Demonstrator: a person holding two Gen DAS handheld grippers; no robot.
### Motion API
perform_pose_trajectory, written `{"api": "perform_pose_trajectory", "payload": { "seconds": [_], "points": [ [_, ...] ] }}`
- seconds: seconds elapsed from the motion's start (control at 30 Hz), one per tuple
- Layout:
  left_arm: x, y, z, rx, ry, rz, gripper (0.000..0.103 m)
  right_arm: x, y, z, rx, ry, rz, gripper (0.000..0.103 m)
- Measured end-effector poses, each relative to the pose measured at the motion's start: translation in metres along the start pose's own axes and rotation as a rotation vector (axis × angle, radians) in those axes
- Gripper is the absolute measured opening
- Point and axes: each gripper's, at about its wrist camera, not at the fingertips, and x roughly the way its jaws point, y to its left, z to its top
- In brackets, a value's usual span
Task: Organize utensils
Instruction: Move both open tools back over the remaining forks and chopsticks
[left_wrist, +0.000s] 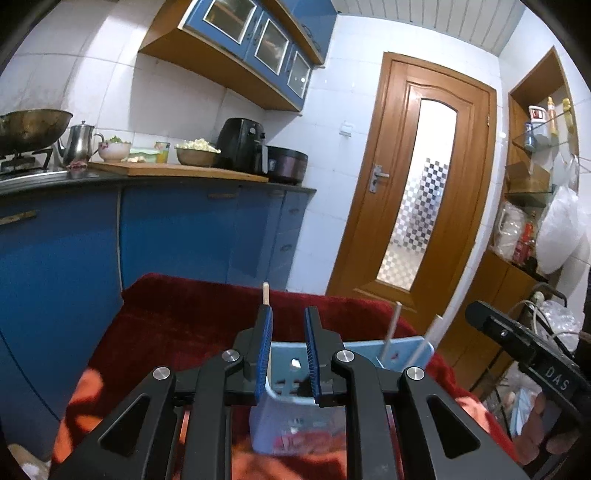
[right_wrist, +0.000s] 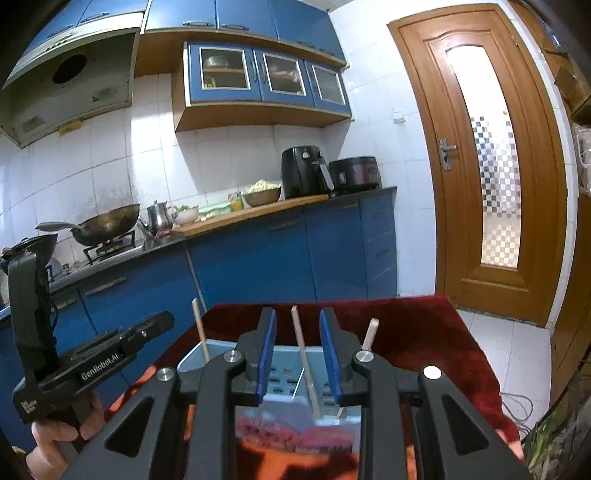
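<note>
My left tongs and right tongs both stand slightly parted, gripping nothing. The pale wooden chopsticks stand upright in the light-blue slotted plastic holder, mid-way on the red-clothed table.

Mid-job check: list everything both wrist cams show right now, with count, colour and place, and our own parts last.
chopsticks: three, pale wood, upright in the holder
utensil holder: one, light blue, slotted, on the red cloth
red cloth: one, dark red, covering the table
wok: one, dark, on the stove
kettle: one, steel, on the counter
air fryer: one, black, on the counter
rice cooker: one, dark, beside the air fryer
door: one, brown wood, right
left gripper: blue pads, open, above the holder
right gripper: blue pads, open around one chopstick
</note>
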Motion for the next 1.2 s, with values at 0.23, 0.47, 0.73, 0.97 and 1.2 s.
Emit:
{"api": "perform_pose_trajectory", "payload": {
  "seconds": [0.23, 0.47, 0.73, 0.97, 1.2],
  "points": [
    [-0.031, -0.002, -0.011, 0.021, 0.068, 0.002, 0.018, -0.015, 0.008, -0.023, 0.009, 0.121, 0.03, 0.027],
    [-0.05, -0.008, -0.028, 0.04, 0.175, -0.008, 0.018, -0.026, 0.015, -0.048, 0.015, 0.24, 0.066, 0.027],
    [-0.064, -0.006, -0.049, 0.04, 0.259, 0.015, 0.018, -0.031, 0.025, -0.078, 0.011, 0.354, 0.08, 0.027],
    [-0.069, 0.001, -0.064, 0.033, 0.305, 0.033, 0.018, -0.02, 0.031, -0.104, 0.029, 0.471, 0.1, 0.034],
    [-0.07, 0.006, -0.074, 0.026, 0.334, 0.039, 0.018, -0.007, 0.036, -0.119, 0.028, 0.565, 0.102, 0.034]
  ]
}}
